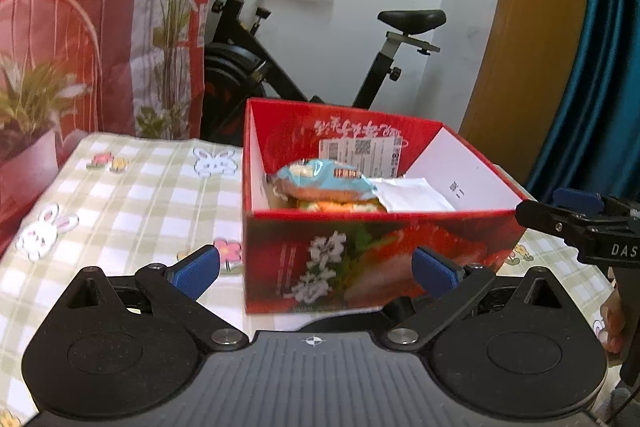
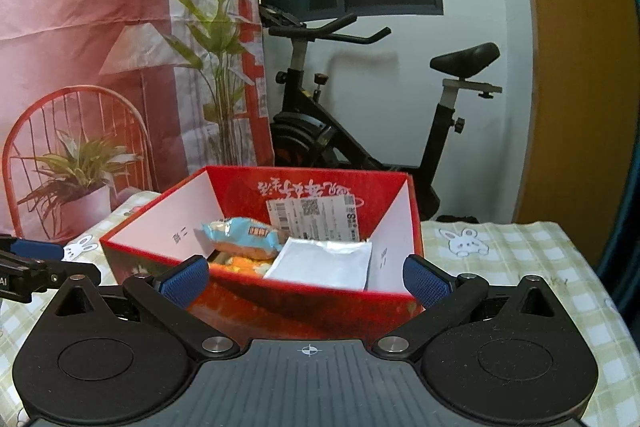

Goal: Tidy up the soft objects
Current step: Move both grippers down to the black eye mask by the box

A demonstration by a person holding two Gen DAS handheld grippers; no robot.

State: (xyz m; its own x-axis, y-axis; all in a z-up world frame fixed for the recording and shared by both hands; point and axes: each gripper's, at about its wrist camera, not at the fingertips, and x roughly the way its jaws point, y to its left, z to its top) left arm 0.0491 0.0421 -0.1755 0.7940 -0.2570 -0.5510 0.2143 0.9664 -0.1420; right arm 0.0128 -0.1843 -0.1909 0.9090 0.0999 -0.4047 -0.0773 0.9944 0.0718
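Left wrist view: the left gripper (image 1: 316, 269) fills the bottom of the frame, its blue-padded fingers (image 1: 198, 271) spread wide with nothing between them. Just beyond them, at centre, stands a red box (image 1: 372, 259), open at the top, printed with white characters and a strawberry-like picture on its near wall. Inside, a light-blue snack packet (image 1: 326, 181) with a brown baked item pictured on it lies on top of other packets; a flat white pouch (image 1: 414, 195) rests to its right, touching it. The box sits on a green-checked tablecloth (image 1: 132, 187) with rabbit prints. The right gripper (image 1: 540, 217) enters at the right edge; whether it is released or clenched cannot be told here.

Right wrist view: the right gripper (image 2: 308, 279) sits low in frame, fingers (image 2: 424, 285) released and empty, flanking the box's (image 2: 304, 311) near corner. The blue packet (image 2: 244, 237) lies centre-left inside, the glossy white pouch (image 2: 324, 263) to its right, leaning on the near wall. An exercise bike (image 2: 360, 131) stands behind.
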